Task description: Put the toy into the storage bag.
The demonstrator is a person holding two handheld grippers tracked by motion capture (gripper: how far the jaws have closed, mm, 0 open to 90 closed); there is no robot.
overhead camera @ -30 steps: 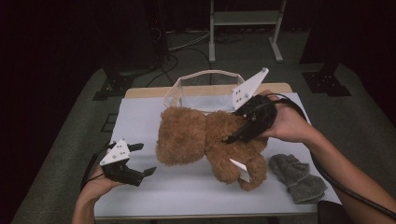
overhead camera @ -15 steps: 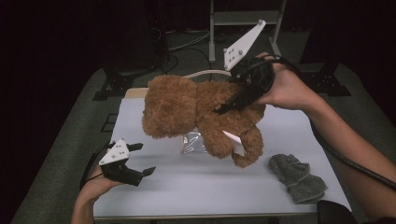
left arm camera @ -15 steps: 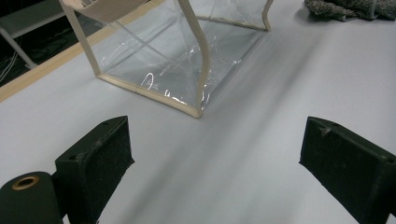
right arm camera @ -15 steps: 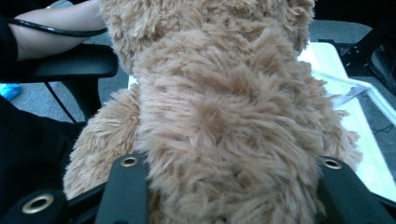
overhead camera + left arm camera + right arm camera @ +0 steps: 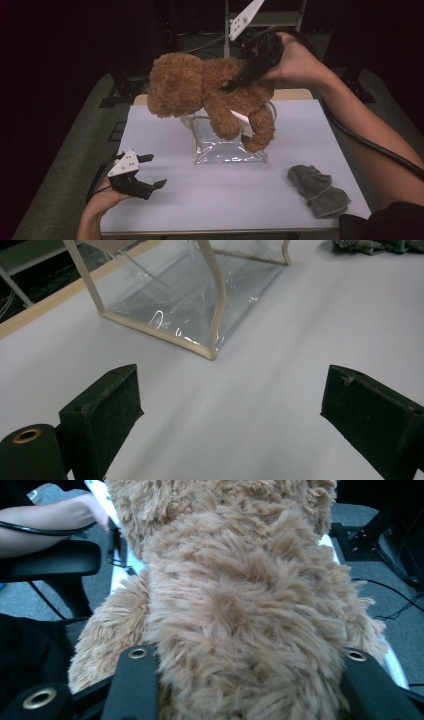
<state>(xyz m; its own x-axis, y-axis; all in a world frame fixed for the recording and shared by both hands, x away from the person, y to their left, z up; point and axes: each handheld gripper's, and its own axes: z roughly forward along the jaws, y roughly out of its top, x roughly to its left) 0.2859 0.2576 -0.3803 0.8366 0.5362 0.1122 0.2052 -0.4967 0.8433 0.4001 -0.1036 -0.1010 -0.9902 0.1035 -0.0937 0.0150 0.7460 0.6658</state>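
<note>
A brown teddy bear (image 5: 200, 90) hangs in the air over the back of the white table (image 5: 280, 215), head to the left and legs dangling. My right gripper (image 5: 240, 80) is shut on its body from above and behind; in the right gripper view the fur (image 5: 240, 590) bulges between the two black jaws of that gripper (image 5: 245, 675). Below the bear lies a clear plastic bag (image 5: 227, 147) with beige trim. My left gripper (image 5: 156, 171) rests near the front left of the table, open with nothing between its jaws (image 5: 230, 410), pointing toward the bag (image 5: 190, 300).
A crumpled grey cloth (image 5: 320, 190) lies at the front right of the table, seen at the top edge in the left gripper view (image 5: 370, 245). A cable trails from the right gripper along the forearm. Dark floor and stands surround the table.
The right gripper has lifted the teddy bear up off the table and toward the back, uncovering the clear bag beneath it. The left gripper has stayed where it was.
</note>
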